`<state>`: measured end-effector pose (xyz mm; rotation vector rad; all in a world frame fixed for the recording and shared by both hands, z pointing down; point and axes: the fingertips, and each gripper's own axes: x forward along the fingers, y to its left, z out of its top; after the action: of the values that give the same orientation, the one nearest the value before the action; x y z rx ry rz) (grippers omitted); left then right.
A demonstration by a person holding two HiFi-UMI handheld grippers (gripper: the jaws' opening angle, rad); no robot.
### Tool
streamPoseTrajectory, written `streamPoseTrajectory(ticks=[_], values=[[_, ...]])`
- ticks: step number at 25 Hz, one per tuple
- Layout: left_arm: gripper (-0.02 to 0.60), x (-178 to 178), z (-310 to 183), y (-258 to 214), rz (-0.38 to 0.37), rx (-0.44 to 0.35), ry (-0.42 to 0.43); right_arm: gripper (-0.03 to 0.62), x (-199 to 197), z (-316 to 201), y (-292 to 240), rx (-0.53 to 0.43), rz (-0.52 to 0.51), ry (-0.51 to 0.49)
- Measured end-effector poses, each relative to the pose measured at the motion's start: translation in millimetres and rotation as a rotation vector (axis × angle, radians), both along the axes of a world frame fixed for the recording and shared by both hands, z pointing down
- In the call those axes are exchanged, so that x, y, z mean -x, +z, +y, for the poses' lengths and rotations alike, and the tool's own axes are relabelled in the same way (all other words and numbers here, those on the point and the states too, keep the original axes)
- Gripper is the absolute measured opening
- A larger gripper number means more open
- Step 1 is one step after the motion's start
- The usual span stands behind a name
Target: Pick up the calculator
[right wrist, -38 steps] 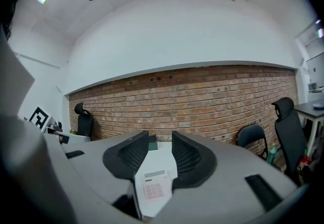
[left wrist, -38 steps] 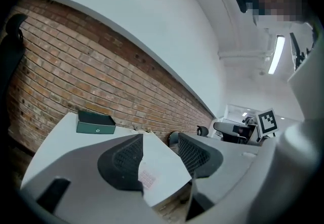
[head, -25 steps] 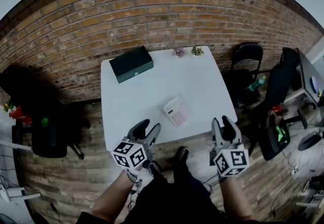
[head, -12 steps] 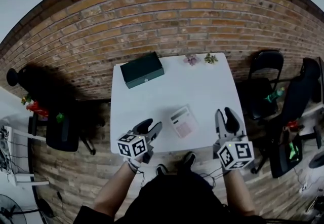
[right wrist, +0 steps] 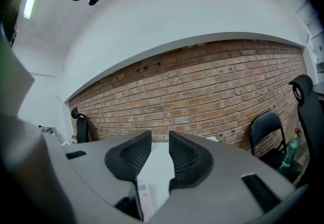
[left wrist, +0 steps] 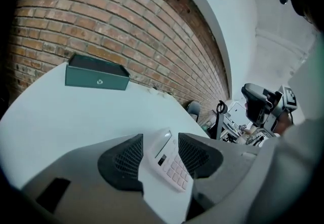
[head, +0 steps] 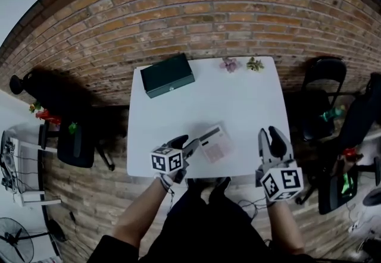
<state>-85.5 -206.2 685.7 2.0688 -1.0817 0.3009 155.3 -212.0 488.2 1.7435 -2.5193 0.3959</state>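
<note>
the calculator (head: 217, 144) lies flat on the white table (head: 238, 101), close to the near edge and a little right of the middle, with its display end towards the left and its keys facing up.

my left gripper (head: 189, 146) is at the near-left part of the table and points down at an angle towards the calculator. its jaws stand apart. in the left gripper view the calculator's display end shows in the gap between the two dark pads, but neither pad presses on it, so i have no hold on it.

my right gripper (head: 269, 134) is off the near-right corner of the table, apart from the calculator, and points nearly level towards the brick wall (head: 196, 18). its jaws have just been closing and now leave only a narrow gap, with nothing between them. in the right gripper view an edge of the calculator shows low down, below the jaws.

a dark green box (head: 167, 75) sits at the far-left corner of the table, well apart from the calculator. two small ornaments (head: 229, 65) stand at the far edge. a black chair (head: 321, 95) stands to the right of the table.
</note>
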Motion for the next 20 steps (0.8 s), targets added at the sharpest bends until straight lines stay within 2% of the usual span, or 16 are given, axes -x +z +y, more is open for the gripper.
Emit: streamPoseTrajectory(ticks=[10, 20], values=[[0.215, -22, -30, 47, 0.073, 0.087, 0.101, 0.107, -3, -10, 32, 0.085, 0.019, 0.089], [0.215, -45, -40, 72, 0.09, 0.154, 0.21, 0.094, 5, -22, 54, 0.138, 0.016, 0.115]])
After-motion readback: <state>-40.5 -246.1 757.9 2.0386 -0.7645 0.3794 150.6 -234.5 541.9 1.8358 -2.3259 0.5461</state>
